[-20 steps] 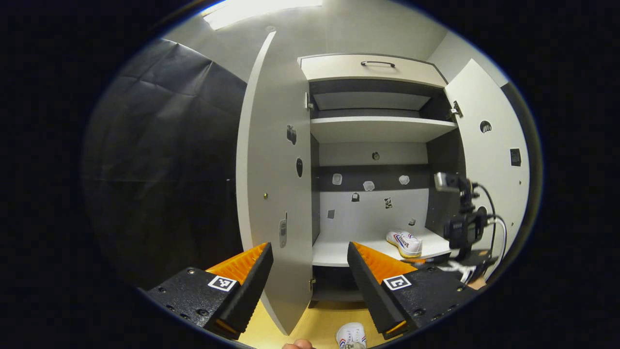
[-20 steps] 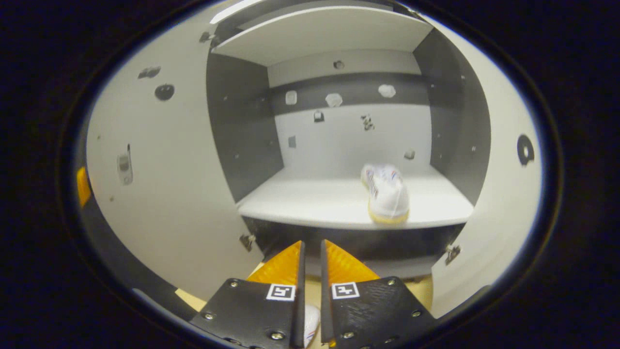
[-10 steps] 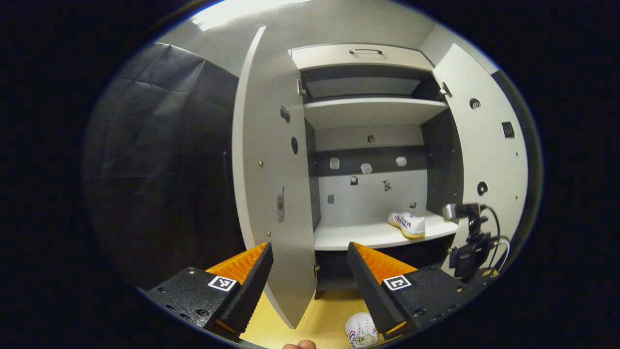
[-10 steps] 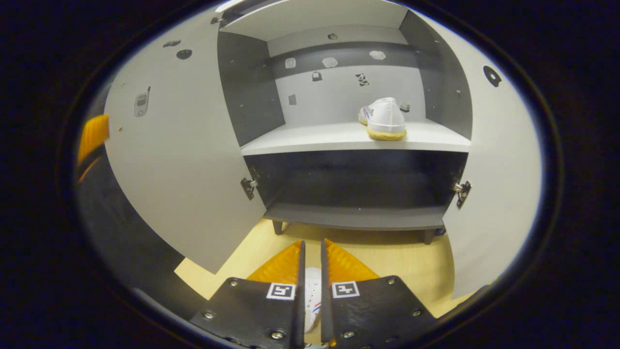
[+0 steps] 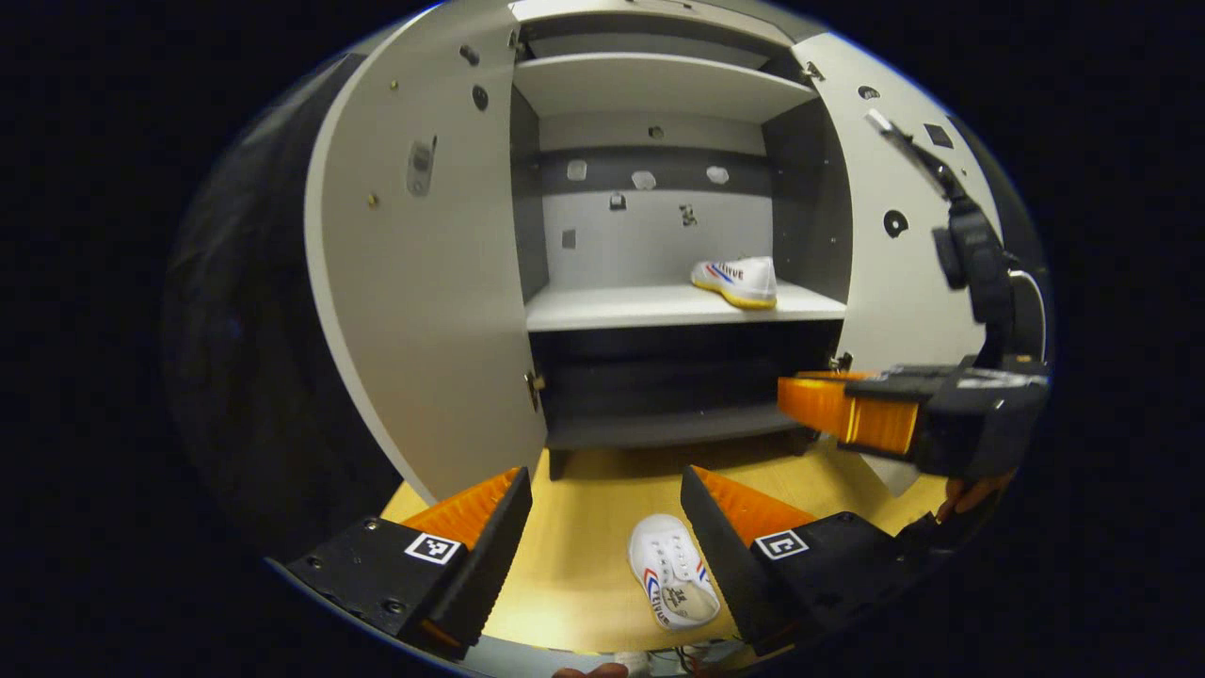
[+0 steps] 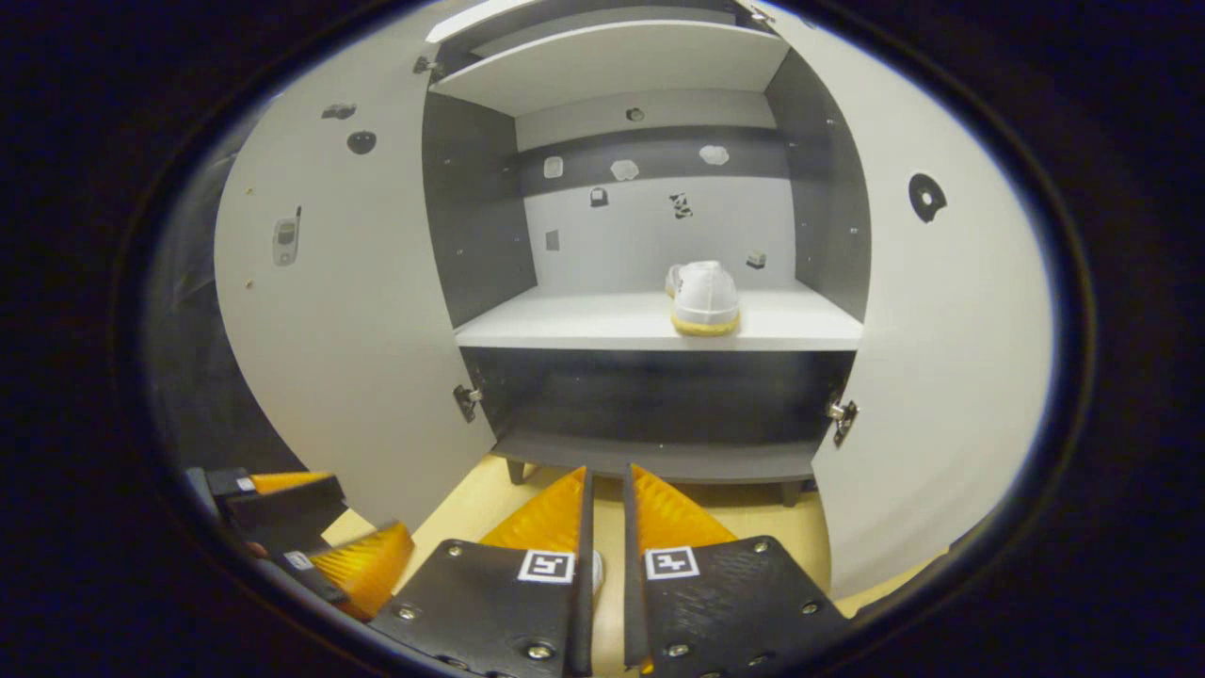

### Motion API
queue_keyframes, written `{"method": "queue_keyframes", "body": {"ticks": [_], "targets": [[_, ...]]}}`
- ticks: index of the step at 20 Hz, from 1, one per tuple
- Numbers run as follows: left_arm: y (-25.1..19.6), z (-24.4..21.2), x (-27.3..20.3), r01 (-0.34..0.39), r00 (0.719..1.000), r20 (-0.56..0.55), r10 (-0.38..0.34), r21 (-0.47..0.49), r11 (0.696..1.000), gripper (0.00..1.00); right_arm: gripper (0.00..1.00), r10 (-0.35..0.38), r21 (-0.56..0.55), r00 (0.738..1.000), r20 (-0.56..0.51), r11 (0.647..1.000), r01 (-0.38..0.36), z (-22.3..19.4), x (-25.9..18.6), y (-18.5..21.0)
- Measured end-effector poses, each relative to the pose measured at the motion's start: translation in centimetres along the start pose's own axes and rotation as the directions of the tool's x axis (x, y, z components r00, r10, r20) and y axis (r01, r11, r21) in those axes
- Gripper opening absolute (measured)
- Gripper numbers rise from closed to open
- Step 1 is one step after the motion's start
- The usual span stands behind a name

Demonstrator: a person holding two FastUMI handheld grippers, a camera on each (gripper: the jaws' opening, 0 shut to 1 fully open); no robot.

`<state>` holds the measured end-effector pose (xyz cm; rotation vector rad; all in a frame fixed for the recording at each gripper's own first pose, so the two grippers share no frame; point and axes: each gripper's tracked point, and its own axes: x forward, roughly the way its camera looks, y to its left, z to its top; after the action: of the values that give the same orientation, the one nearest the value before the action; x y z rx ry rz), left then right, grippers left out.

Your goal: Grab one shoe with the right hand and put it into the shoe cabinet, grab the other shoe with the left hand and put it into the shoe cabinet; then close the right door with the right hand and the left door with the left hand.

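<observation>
left gripper spread wide, hovering over second shoe on yellow floor, fingers not touching it. right gripper nearly closed, just a thin slit between fingers, nothing gripped; seen from left gripper view at right, level with lower compartment. shoe cabinet ahead, left door and right door both swung open. first shoe on middle shelf, toward right side, heel facing out.

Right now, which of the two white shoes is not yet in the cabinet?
The shoe on the floor, lying between the left gripper fingers' line of sight. The other shoe already stands on the cabinet shelf.
</observation>
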<state>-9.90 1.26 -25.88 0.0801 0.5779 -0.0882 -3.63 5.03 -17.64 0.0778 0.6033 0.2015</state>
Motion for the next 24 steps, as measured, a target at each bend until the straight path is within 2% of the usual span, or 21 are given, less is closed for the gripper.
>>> {"method": "queue_keyframes", "body": {"ticks": [2,5,7,10,14,18,19,20,24], "targets": [[-0.6,-3.1,2.4,0.03,0.996,-0.09,-0.029,0.004,1.0,0.98,0.13,-0.011,-0.006,0.999,0.042,1.0,0.012,1.7,-0.5,-0.5],[-1.0,-7.8,5.6,0.079,0.972,-0.222,-0.072,0.025,0.997,0.96,0.13,-0.026,-0.018,0.994,0.106,0.999,0.028,4.4,-1.5,-1.0],[-1.7,-10.4,6.7,0.115,0.94,-0.324,-0.103,0.02,0.993,0.96,0.13,-0.034,-0.024,0.987,0.154,0.999,0.038,6.4,-2.3,-1.2],[-2.5,-12.8,7.5,0.143,0.899,-0.414,-0.141,-0.027,0.989,0.95,0.13,-0.052,-0.041,0.971,0.233,0.997,0.064,9.4,-3.9,-1.6],[-3.2,-15.2,9.1,0.131,0.862,-0.484,-0.152,-0.077,0.988,0.92,0.13,-0.081,-0.058,0.941,0.328,0.993,0.106,13.0,-6.1,-2.1],[-2.5,-17.2,10.5,0.088,0.841,-0.528,-0.113,-0.071,0.994,0.82,0.13,-0.102,-0.034,0.919,0.38,0.992,0.125,15.1,-7.8,-2.7],[-2.5,-17.8,10.6,0.081,0.832,-0.543,-0.112,-0.08,0.993,0.83,0.13,-0.108,-0.032,0.916,0.387,0.991,0.13,15.3,-8.1,-3.0],[-2.7,-18.0,10.8,0.078,0.826,-0.55,-0.12,-0.099,0.992,0.76,0.13,-0.116,-0.029,0.913,0.391,0.99,0.138,15.5,-8.2,-3.2],[-3.0,-18.3,11.0,0.08,0.82,-0.554,-0.143,-0.135,0.988,0.72,0.13,-0.139,-0.008,0.908,0.395,0.988,0.154,15.7,-8.6,-4.1]]}}
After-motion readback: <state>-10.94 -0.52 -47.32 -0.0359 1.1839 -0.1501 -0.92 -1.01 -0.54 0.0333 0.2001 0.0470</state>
